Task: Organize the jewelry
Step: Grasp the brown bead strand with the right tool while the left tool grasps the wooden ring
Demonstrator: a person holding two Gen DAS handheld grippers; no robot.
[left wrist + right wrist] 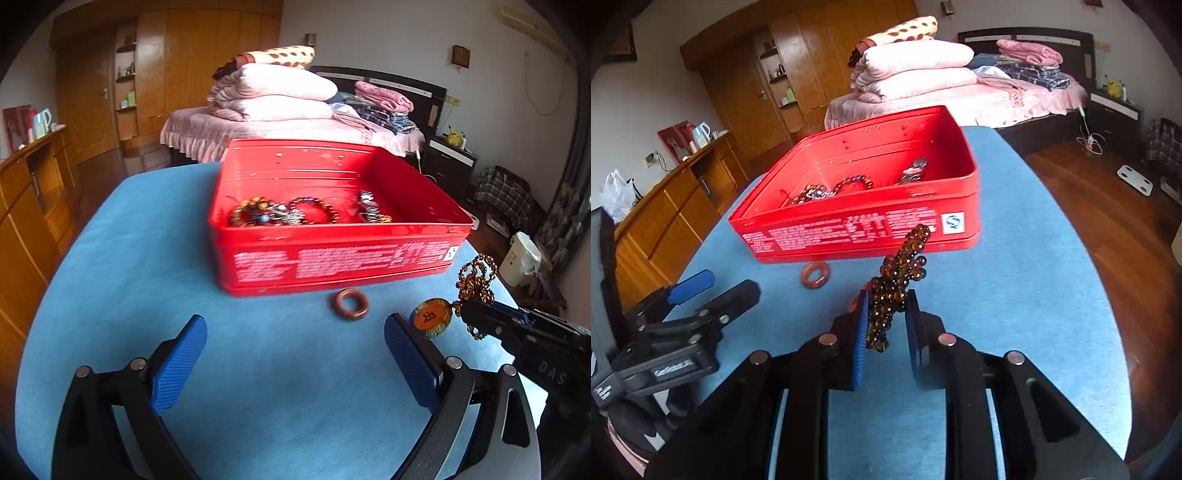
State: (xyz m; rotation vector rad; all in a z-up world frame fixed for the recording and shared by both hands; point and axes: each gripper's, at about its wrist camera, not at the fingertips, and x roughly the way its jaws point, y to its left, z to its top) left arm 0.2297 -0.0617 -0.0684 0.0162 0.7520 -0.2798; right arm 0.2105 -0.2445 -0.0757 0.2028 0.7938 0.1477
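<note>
The right claw (886, 325) is gripping a beaded necklace (899, 273), lifting it off the worktop (1015, 295); its long axis is pointing ahead toward the tin (849, 229), lying just beyond; the left claw (295, 354) is hanging wide open and empty, facing a ring (349, 303) nearer it.

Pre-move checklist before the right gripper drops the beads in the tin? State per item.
1. Right gripper shut on the brown beaded necklace: ok.
2. Its round orange pendant hangs free of the blue tablecloth: cannot tell.
3. Open red metal tin has bare floor at its right end: ok.
4. Necklace above the tin's rim: not ok, it is in front of the near wall.
5. Left gripper open, holding nothing: ok.
6. Small brown ring outside the tin: not ok, it is yet to be stowed.
</note>
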